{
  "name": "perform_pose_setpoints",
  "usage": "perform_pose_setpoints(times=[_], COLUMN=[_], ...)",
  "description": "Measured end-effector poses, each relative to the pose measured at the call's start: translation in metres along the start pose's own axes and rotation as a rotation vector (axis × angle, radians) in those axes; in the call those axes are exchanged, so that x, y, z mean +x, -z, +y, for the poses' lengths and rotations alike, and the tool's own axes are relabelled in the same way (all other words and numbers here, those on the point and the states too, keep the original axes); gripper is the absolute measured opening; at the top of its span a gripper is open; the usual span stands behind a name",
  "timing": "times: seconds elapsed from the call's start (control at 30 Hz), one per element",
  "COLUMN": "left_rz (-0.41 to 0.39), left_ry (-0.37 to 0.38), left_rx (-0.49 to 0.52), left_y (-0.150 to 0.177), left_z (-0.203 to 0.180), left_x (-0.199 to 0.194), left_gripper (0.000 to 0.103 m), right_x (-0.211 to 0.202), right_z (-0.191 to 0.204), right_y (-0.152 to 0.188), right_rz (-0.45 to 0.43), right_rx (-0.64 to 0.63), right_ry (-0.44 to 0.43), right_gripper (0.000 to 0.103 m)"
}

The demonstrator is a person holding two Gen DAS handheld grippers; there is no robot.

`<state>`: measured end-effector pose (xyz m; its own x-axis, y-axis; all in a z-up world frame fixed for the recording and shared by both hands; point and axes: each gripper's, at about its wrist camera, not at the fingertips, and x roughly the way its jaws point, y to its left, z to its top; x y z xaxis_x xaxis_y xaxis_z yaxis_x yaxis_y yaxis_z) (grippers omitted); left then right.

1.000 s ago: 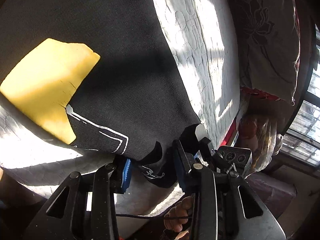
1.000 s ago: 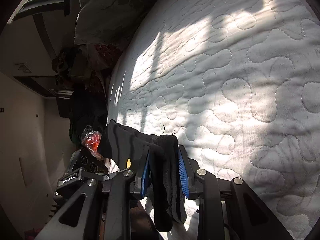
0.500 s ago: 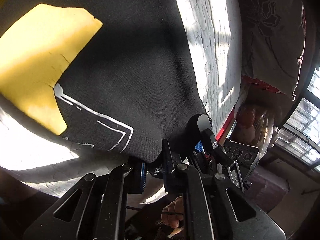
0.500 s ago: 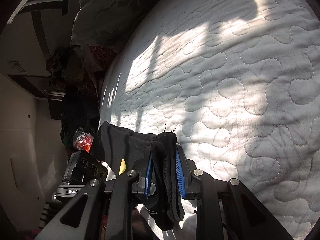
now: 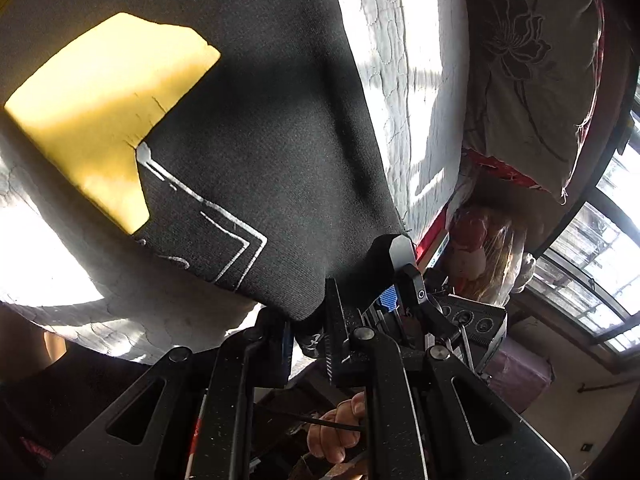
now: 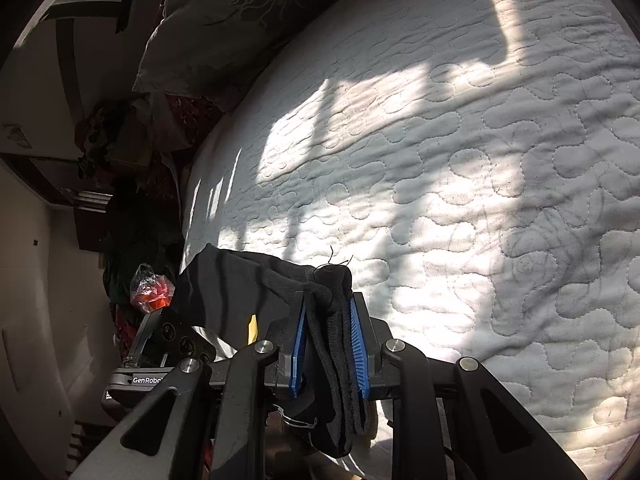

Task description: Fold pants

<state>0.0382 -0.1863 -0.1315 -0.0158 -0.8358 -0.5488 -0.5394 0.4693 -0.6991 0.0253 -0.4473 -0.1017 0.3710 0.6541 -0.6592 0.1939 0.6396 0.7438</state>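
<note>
The black pants [image 5: 256,168], with a yellow patch [image 5: 108,108] and silver line print [image 5: 224,224], are stretched over the white quilted mattress [image 5: 396,80]. My left gripper [image 5: 308,320] is shut on the pants' near edge. My right gripper [image 6: 328,320] is shut on a bunched black corner of the pants [image 6: 332,344], held just above the mattress [image 6: 460,168]. The right gripper's body also shows in the left wrist view [image 5: 416,292], close beside the left one.
A floral pillow [image 5: 532,64] lies at the head of the bed; it also shows in the right wrist view [image 6: 240,12]. Clutter and a red plastic bag [image 6: 152,288] sit on the floor beside the bed. A window [image 5: 592,272] is at the right.
Both grippers have moved forward over the mattress with the pants edge in them. The left gripper's jaws have closed tighter on the fabric. The cloth has drawn taut.
</note>
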Motion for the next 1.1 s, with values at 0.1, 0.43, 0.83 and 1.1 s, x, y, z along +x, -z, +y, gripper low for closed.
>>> perform_pose_setpoints(times=[0.1, 0.43, 0.83, 1.1], left_rz=[0.0, -0.013, -0.069, -0.07], left_ry=[0.027, 0.017, -0.113, -0.133], left_rx=[-0.007, -0.011, -0.018, 0.009], left_y=[-0.002, -0.008, 0.012, 0.01], left_z=[-0.001, 0.003, 0.016, 0.005], left_x=[-0.007, -0.008, 0.033, 0.039], left_gripper=[0.01, 0.01, 0.01, 0.009], right_x=[-0.004, -0.005, 0.012, 0.019], right_z=[0.008, 0.04, -0.024, -0.002], right_y=[-0.001, -0.003, -0.003, 0.0], right_rz=[-0.013, -0.026, 0.049, 0.099], right_rx=[0.009, -0.036, 0.008, -0.22], right_ry=[0.004, 0.084, 0.07, 0.178], right_gripper=[0.02, 0.02, 0.024, 0.017])
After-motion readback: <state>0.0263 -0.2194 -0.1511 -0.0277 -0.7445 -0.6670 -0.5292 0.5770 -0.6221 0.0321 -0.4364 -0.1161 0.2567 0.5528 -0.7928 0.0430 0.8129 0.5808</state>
